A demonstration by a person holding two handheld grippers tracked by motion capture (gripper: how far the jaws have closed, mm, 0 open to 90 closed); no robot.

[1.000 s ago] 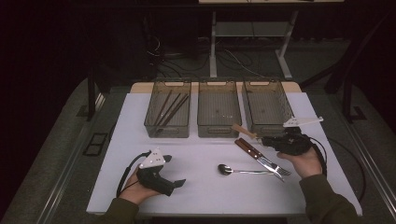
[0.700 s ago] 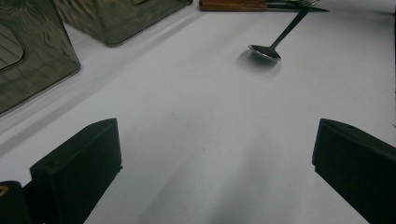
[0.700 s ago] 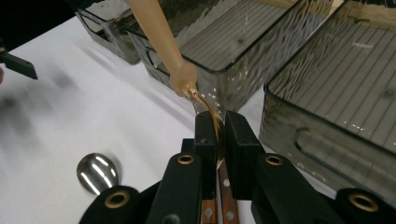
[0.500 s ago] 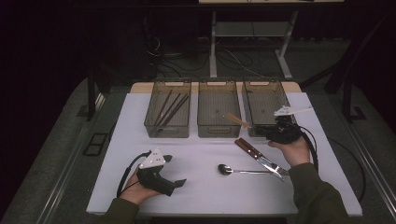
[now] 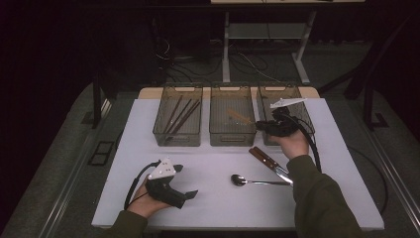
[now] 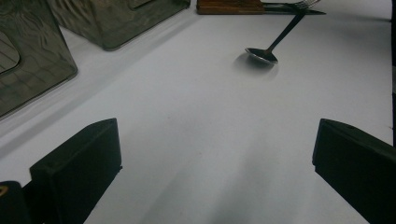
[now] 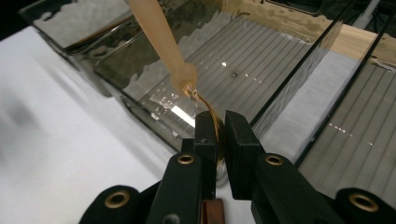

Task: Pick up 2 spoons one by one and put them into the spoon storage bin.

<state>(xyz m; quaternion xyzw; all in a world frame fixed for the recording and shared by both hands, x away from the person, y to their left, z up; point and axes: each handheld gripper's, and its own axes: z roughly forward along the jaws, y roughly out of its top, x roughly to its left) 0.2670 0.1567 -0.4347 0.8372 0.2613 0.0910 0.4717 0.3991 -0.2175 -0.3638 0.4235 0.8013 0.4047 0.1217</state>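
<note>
left gripper (image 5: pixel 185 194): resting low on the white table (image 5: pixel 213 208), near the front edge — jaws standing wide, nothing between them; the left gripper view is showing bare table between the two jaws.

left bin (image 5: pixel 178 121): holding dark chopsticks (image 5: pixel 181 115), well apart from both grippers.

middle bin (image 5: pixel 232 121): sitting under the knife's handle end; looks otherwise bare.

knife (image 7: pixel 163 37): a pale-handled knife, pinched by its thin blade edge in the right gripper (image 7: pixel 220 135); handle is sticking out ahead of the jaws and up, hanging over the middle bin; in the high view it is showing as a pale streak (image 5: pixel 239 115) left of the gripper.

right gripper state: jaws are narrow, clamping on the knife blade.

risk 1: grip is sitting at one end on a thin slick blade — the long handle may be swinging or slipping out before it is over the bin floor.

risk 2: handle end could be catching the bin wall if it is lowered at this tilt.

risk 3: releasing high may be bouncing the knife out.

still on table: spoon (image 5: pixel 242 180), brown-handled knife (image 5: pixel 265 157), fork (image 5: pixel 281 171) beside it — near the right forearm, a sleeve could be nudging them.

right bin (image 5: pixel 270 96): just under and behind the right gripper.
</note>
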